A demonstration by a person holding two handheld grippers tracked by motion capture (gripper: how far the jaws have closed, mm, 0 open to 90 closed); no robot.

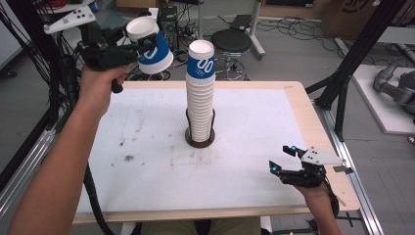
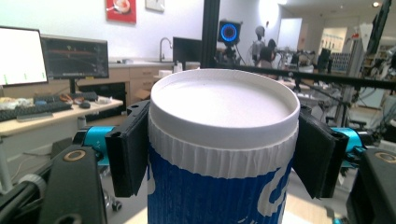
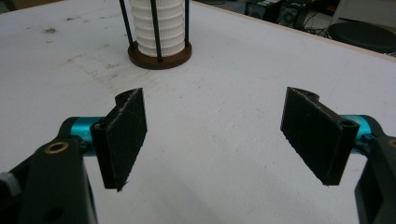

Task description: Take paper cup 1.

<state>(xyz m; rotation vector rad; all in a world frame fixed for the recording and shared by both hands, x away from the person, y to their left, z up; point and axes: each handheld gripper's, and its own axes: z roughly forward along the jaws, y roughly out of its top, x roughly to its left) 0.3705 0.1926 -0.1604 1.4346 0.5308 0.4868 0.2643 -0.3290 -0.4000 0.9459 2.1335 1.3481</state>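
My left gripper [image 1: 145, 47] is raised above the table's far left corner, shut on a blue and white paper cup [image 1: 155, 55] that tilts in the air. In the left gripper view the black pads [image 2: 128, 151] press both sides of the cup [image 2: 219, 186], whose closed white end faces the camera. A tall stack of the same cups [image 1: 200, 93] stands in a round brown holder with black rods [image 1: 199, 143] at mid table. Over the front right of the table, my right gripper [image 1: 280, 158] is open with nothing between its fingers; its own view shows the gripper [image 3: 215, 135] facing the stack [image 3: 156, 23].
The white table top [image 1: 147, 147] has a wooden rim and some dirt marks left of the holder. A black stool [image 1: 230, 41] and cables lie on the floor beyond the far edge. Black frame posts [image 1: 352, 54] rise at the right.
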